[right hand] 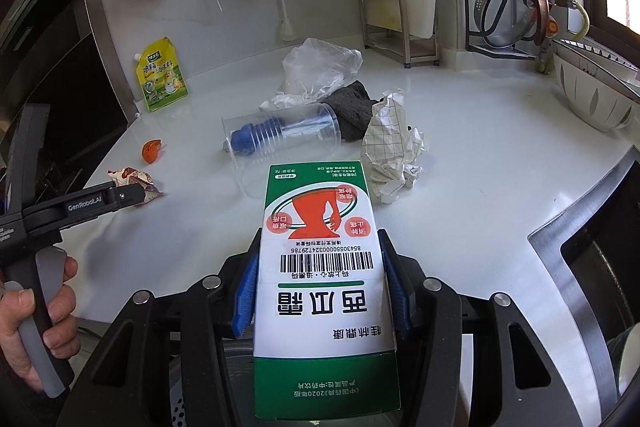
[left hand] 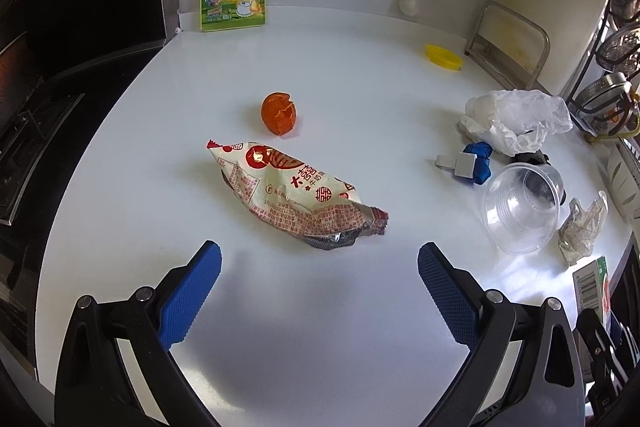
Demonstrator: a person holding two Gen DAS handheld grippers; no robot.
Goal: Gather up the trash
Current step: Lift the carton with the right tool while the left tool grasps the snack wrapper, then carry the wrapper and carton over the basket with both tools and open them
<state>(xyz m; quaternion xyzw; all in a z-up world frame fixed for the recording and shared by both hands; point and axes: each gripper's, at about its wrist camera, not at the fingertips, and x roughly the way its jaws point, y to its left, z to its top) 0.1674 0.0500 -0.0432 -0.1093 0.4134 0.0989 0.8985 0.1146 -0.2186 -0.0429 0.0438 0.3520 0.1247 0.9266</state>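
- Risk lies with the snack wrapper; it is thin and crinkled, so it may be pushed along the smooth white table rather than pinched if the fingers are closed too high.
- The green-and-white box is held only by its sides; a slip may be caused by a loosened squeeze.
- The wrapper is seen just ahead of the left hand-held gripper, roughly centred between its wide-spread blue pads; nothing is held there.
- The right hand-held gripper is closed onto the box, which is carried above the table edge.
- An orange peel lies just beyond the wrapper; a clear plastic cup and crumpled paper remain well to the right.
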